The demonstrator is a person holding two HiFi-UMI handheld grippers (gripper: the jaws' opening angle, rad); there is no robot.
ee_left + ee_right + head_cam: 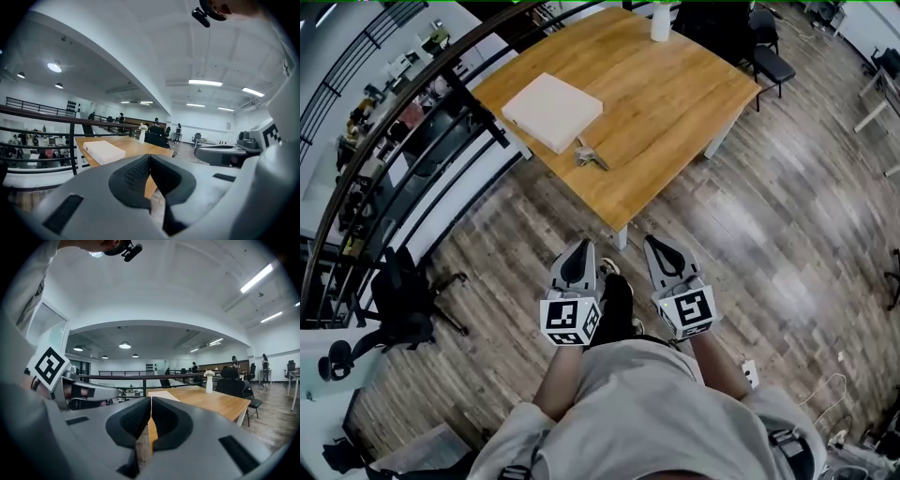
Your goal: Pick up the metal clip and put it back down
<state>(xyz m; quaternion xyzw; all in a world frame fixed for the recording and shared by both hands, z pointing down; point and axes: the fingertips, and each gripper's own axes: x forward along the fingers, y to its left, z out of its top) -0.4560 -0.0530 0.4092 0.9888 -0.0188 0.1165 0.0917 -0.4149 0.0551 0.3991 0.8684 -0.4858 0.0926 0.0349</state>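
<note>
The table (675, 103) is honey-brown wood, the box (551, 111) white, the metal clip (589, 155) silver-grey.

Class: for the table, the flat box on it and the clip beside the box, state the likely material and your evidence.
Table: wood, or wood veneer, smooth satin finish; warm grain streaks show.
Box: probably cardboard, matte pale cream; plain, sharp-edged, no sheen.
Clip: likely metal; grey with small glints, though too small to be sure.
</note>
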